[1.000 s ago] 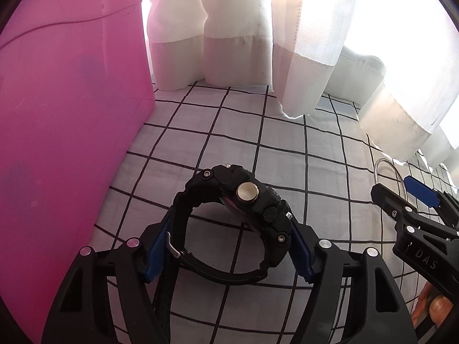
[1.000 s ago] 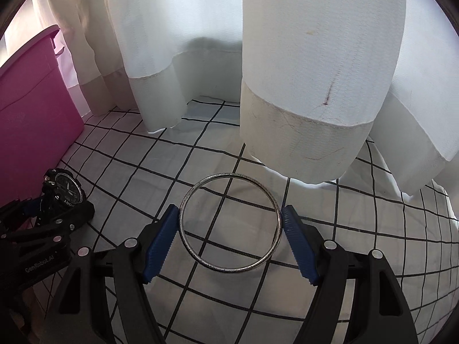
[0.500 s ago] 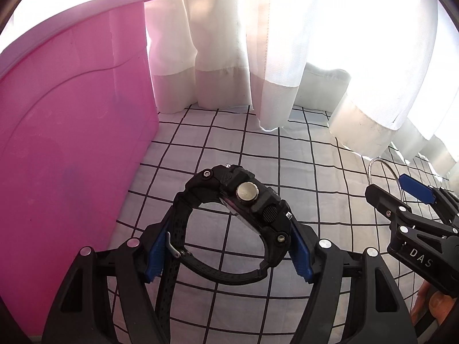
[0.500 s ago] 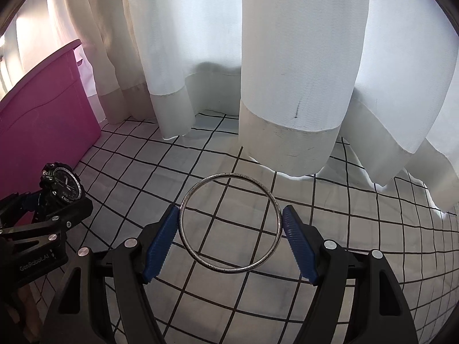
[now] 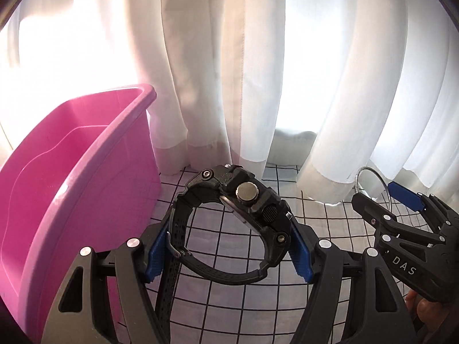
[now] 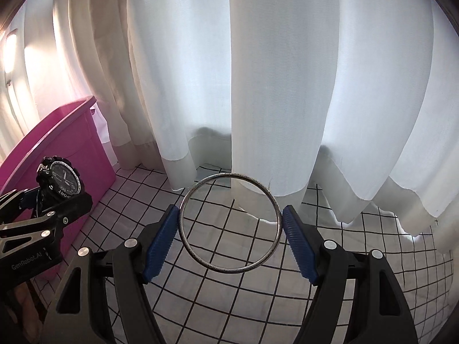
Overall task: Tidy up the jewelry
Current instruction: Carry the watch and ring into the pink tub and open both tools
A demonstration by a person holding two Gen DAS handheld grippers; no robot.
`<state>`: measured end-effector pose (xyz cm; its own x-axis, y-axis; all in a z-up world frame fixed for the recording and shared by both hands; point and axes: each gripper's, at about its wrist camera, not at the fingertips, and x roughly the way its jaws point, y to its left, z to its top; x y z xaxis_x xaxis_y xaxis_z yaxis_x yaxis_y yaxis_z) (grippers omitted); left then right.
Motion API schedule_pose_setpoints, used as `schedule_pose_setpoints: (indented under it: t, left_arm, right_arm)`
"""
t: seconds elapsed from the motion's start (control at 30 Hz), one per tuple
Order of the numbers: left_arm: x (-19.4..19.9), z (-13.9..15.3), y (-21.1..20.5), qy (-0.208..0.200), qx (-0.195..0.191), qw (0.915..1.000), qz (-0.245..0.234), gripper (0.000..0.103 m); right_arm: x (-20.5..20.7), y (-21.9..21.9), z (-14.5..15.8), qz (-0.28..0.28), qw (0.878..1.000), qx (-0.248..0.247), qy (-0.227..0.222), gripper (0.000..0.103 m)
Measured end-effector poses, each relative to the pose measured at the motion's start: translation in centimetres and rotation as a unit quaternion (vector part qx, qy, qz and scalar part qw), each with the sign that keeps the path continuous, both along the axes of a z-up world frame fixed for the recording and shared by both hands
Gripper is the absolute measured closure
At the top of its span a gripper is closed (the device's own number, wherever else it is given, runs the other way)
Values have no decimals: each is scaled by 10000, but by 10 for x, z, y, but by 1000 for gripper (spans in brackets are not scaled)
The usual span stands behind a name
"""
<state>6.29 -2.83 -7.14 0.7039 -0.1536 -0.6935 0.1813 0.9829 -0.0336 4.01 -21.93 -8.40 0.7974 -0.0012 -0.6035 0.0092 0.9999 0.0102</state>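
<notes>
My left gripper [image 5: 228,250] is shut on a chunky black wristwatch [image 5: 252,203], its blue pads pressing the strap on one side and the case on the other. The watch hangs above the checked cloth, level with the rim of the pink bin [image 5: 71,189] on its left. From the right wrist view the watch [image 6: 61,182] shows its dial at the left. My right gripper [image 6: 231,239] is shut on a thin silver bangle [image 6: 229,225], held flat across its width between the blue pads. That bangle [image 5: 370,177] also peeks out at the right of the left wrist view.
A white cloth with a black grid [image 6: 258,292] covers the surface below. White curtains [image 6: 272,86] hang close behind and drape onto the cloth. The pink bin [image 6: 57,143] stands open at the left. A person's fingers [image 5: 424,306] show at the lower right.
Both grippers have risen with their loads. The pink bin's rim and inside have come into sight in the left wrist view, and more curtain fills both views.
</notes>
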Motion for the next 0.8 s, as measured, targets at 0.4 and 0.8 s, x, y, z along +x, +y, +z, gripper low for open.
schedule_pose_setpoints:
  t: [0.4, 0.8]
  left_arm:
    - [8, 93, 37, -731, -354, 9961, 336, 35]
    - [16, 128, 147, -1025, 58, 9834, 1497, 35]
  right_arm:
    - [14, 47, 91, 545, 9947, -241, -834, 32]
    - [48, 157, 128, 1734, 9784, -61, -1126, 32]
